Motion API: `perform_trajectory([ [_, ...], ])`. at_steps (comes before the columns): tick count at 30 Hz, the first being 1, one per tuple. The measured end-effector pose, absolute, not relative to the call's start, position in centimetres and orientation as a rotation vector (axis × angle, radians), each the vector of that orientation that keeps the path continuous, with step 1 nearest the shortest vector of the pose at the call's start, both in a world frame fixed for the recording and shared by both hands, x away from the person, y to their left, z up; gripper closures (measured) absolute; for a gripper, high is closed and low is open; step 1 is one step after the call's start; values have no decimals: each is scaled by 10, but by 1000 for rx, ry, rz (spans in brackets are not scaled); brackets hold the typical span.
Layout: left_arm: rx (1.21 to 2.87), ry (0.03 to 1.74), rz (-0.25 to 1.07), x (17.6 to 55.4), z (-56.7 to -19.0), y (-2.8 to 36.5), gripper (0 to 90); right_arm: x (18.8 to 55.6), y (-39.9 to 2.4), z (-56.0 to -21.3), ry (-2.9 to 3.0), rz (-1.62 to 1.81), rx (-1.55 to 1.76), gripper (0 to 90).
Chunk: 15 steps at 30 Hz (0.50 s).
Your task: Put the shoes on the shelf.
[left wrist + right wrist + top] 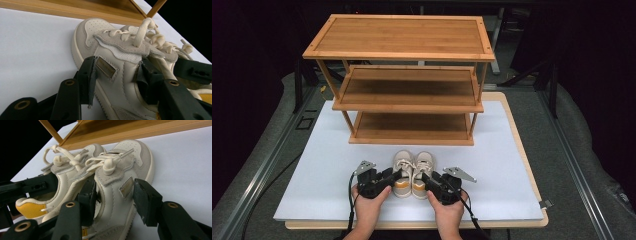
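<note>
Claws both gripping: we see left claw (pixel 393 176) clamping left shoe (pixel 402 170), right claw (pixel 426 177) clamping right shoe (pixel 422 169); rack (pixel 404 82) at 12 o'clock.

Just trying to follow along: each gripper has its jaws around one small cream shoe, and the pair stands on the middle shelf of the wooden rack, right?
Not quite. The left gripper and right gripper do each straddle a shoe, the left shoe and right shoe, but the pair stands on the white mat in front of the wooden rack, not on its middle shelf. The high view shows this.

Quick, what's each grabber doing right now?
Left gripper: closed on the left shoe, one jaw outside, one inside.
Right gripper: closed on the right shoe likewise.
</note>
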<state>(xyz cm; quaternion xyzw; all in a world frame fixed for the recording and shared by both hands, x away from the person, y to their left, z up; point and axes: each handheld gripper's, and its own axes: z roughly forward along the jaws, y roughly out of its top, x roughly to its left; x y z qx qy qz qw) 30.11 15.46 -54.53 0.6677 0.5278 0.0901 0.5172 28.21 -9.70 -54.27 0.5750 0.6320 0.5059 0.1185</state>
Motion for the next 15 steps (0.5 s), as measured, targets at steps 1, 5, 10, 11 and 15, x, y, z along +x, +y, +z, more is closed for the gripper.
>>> perform_trajectory([
  [1,1601,1269,216,301,-545,155,538,282,-97,-543,1834,1483,1691,539],
  [5,1601,1272,219,301,-545,154,541,281,-98,-544,1833,1492,1694,546],
  [10,1594,1274,225,300,-546,154,545,281,-97,-544,1818,1486,1695,552],
  [11,1593,1273,225,300,-546,154,545,281,-97,-544,1817,1484,1695,553],
  [15,1583,1270,219,300,-547,155,546,281,-96,-544,1818,1472,1685,556],
])
